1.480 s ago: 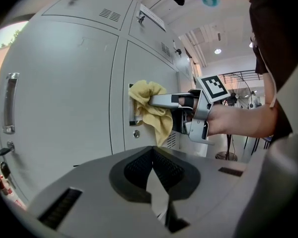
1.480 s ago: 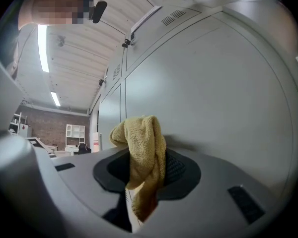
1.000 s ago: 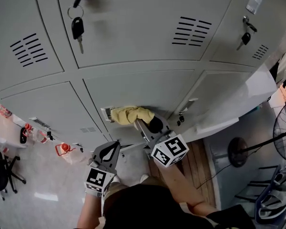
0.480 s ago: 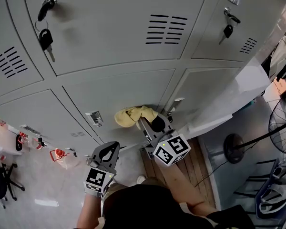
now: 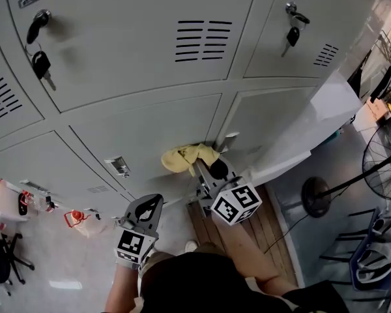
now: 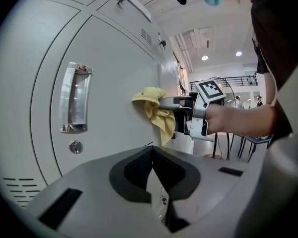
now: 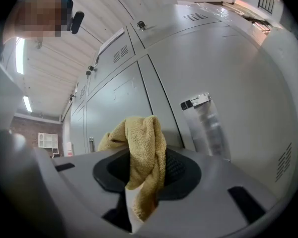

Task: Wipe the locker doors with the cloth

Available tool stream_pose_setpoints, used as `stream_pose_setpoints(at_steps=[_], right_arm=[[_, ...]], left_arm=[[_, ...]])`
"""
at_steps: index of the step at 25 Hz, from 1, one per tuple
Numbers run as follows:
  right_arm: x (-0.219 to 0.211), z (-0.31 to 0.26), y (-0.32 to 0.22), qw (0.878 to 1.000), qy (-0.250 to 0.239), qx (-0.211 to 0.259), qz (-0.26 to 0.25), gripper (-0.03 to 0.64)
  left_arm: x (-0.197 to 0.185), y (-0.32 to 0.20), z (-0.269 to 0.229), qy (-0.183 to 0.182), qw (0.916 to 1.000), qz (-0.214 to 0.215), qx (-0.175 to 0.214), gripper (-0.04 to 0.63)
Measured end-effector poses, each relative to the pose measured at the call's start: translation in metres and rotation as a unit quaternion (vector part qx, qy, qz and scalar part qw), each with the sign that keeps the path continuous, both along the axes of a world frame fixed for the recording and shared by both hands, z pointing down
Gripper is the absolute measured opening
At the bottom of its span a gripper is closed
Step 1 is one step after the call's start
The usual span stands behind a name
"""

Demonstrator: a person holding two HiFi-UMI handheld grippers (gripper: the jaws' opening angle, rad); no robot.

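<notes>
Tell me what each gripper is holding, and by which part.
The right gripper holds the yellow cloth, jaws shut on a bunched fold, loose ends spilling out. The left gripper is shut and holds nothing.

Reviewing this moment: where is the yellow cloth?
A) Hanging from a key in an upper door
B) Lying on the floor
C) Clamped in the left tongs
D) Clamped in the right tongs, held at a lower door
D: the right gripper view shows the cloth pinched in the right tongs, and the head view shows it up against a lower door; the left tongs are shut and empty.
</notes>
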State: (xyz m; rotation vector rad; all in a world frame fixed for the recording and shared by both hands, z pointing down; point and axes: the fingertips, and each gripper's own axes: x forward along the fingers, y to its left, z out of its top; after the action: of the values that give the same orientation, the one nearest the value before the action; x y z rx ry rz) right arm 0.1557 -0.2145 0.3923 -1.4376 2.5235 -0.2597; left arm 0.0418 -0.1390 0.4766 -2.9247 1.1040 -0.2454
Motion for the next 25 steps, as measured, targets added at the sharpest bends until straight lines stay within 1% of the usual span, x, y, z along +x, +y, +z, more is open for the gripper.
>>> stream_pose_setpoints(at_steps=[6,11,17,25], right_arm=[[0.01,0.01,0.001,1.0,-0.008,-0.019,0.019,0.127],[0.006,0.018,0.002,0.999,-0.017,-0.031,0.024,0.126],[-0.012,0.028,0.003,0.999,-0.014,-0.044,0.017,0.126],[-0.047,0.034,0.005,0.999,-0.009,-0.052,-0.008,0.126]], left_arm=[[0.002,0.002,0.003,0.001,0.9999,0.01,-0.005,0.008],[-0.005,0.004,0.006,-0.001,0.9998,0.01,-0.016,0.008],[-0.021,0.005,0.009,-0.002,0.9998,0.007,-0.016,0.008],[-0.046,0.01,0.011,-0.005,0.9998,-0.003,-0.02,0.008]])
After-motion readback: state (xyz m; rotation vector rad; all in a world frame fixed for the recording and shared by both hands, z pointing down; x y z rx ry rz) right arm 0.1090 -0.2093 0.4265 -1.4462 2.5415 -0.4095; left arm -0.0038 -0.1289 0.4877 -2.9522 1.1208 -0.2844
